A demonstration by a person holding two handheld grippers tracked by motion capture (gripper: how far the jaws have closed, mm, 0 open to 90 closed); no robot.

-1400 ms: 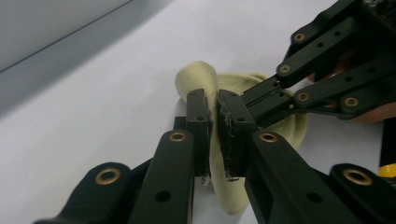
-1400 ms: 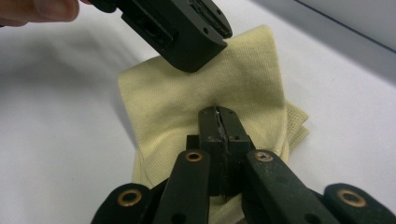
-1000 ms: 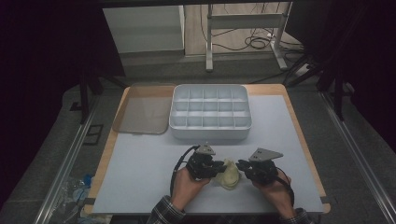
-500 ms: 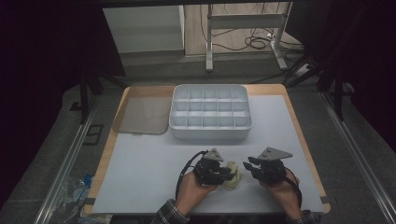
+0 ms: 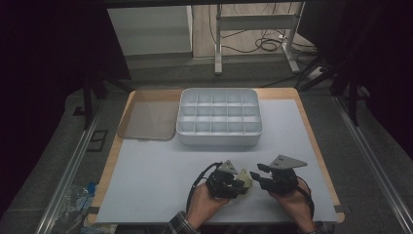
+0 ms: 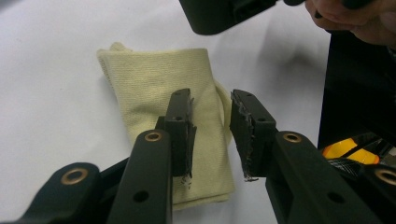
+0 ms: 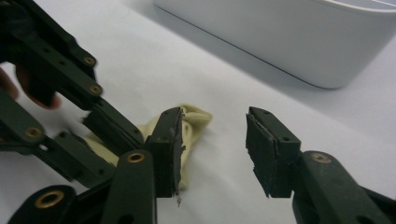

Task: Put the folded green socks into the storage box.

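We have the folded cream cloth [image 6: 163, 112] lying flat on the surface [image 5: 146, 185], well short of the compartment box [image 5: 219, 117]. Our left tongs [image 6: 212, 135] stand parted over the cloth, pinching nothing; our right tongs [image 7: 215, 149], just beside the cloth, have just been opening, empty. We judge folding done; stowing remains.

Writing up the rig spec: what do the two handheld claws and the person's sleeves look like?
Both claws are black. The left claw and right claw each carry a grey three-cornered plate on top. A black cable loops from the left one. Close up, the linkage arms are flat black bars with brass-coloured rivets, ending in blocky pads with worn, frayed faces. A plaid sleeve shows at the left wrist.
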